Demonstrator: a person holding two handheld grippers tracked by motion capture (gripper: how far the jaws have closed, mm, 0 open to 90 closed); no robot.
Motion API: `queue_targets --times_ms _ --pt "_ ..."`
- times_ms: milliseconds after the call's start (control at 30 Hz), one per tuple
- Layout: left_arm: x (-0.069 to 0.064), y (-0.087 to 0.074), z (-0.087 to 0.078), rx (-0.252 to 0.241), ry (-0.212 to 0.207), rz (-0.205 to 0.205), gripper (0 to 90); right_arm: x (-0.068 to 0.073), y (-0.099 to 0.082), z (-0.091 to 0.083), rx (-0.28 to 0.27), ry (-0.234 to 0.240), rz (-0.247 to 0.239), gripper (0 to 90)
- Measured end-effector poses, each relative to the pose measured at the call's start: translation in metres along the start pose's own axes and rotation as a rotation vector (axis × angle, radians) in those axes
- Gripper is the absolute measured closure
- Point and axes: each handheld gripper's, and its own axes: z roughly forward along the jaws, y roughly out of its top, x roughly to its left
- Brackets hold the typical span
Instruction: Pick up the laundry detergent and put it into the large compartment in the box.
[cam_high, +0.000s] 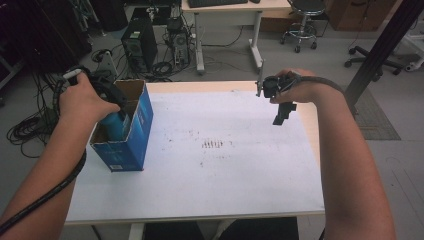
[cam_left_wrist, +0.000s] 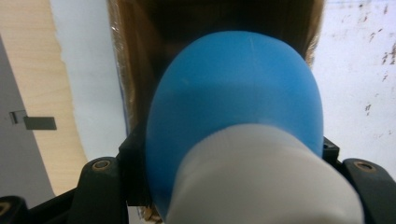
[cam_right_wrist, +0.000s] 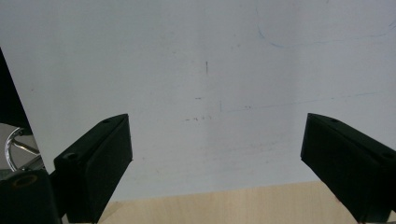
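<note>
With the blue bottle (cam_left_wrist: 233, 98) clamped in the left gripper (cam_high: 107, 97) over the open box (cam_high: 131, 125) and the right gripper (cam_right_wrist: 215, 163) held open over the table (cam_high: 225, 170), the bottle should be lowered straight, clear of the cardboard walls.

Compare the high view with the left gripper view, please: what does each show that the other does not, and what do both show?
High view alone: the whole blue box standing open-topped at the table's left edge, the right gripper held open above the white sheet, and the floor with a computer tower behind. Left gripper view alone: the blue bottle's white cap close up, clamped between the black jaws. Both: the blue bottle over the box's brown inside, and the white sheet.
</note>
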Motion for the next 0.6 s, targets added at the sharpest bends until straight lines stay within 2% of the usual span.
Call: queue_targets --times_ms 167,600 --pt "0.001 -0.001 0.012 0.006 -0.001 -0.005 37.4 0.000 0.001 0.001 0.002 -0.001 -0.002 9.0" --pt "0.001 -0.003 0.025 -0.009 0.009 0.003 37.3 0.002 0.006 0.003 0.002 -0.001 -0.015 9.1"
